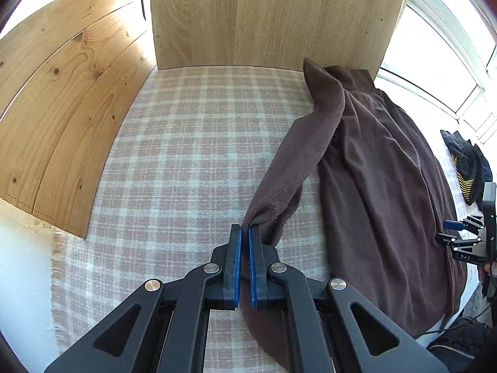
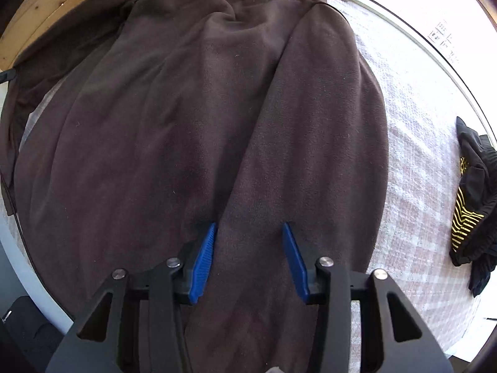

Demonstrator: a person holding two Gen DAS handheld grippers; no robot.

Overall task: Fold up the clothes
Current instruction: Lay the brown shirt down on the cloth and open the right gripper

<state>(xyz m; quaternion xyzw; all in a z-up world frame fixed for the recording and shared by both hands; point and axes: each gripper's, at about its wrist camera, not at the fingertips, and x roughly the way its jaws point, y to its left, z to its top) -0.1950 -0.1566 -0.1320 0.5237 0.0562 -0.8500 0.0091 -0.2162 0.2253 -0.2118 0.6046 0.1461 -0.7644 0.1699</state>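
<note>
Sleeve [image 1: 295, 161] pinched by left hand-held gripper [image 1: 245, 230] shows only in left view.

Matt fuzzy fleece garment [image 2: 192, 118], woven plaid blanket [image 1: 186, 155]
</note>
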